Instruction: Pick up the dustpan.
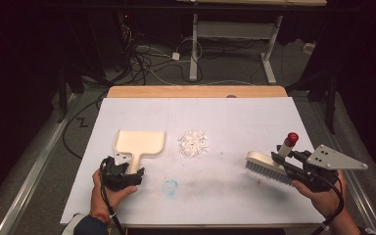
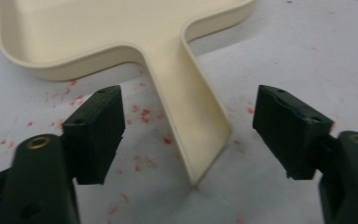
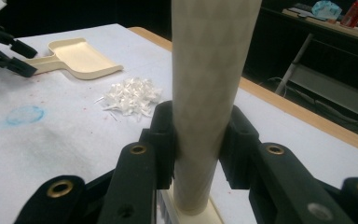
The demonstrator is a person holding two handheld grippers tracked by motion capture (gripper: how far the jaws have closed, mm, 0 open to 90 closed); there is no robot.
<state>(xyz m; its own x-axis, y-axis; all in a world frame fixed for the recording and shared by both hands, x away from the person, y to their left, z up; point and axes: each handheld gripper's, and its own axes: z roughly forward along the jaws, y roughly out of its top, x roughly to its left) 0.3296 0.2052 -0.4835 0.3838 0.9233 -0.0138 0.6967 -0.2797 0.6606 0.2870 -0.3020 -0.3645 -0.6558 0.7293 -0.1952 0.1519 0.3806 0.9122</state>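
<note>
A cream dustpan [image 1: 139, 142] lies flat on the white table cover, its handle [image 2: 191, 116] pointing toward the person. My left gripper [image 1: 136, 171] sits low at the handle's end with its jaws open, one black pad [image 2: 98, 126] on each side of the handle with a gap on both sides. My right gripper [image 1: 282, 156] is shut on the pale handle [image 3: 209, 70] of a brush [image 1: 267, 168], whose bristles rest on the table at the right and whose handle ends in a red tip. Between them lies a small pile of white paper scraps [image 1: 192, 143].
A blue smudge [image 1: 170, 186] and faint red specks mark the white cover [image 1: 235, 117]. The table's wooden far edge [image 1: 196, 91] shows beyond it. Cables and the legs of another desk [image 1: 194, 54] lie on the dark floor behind.
</note>
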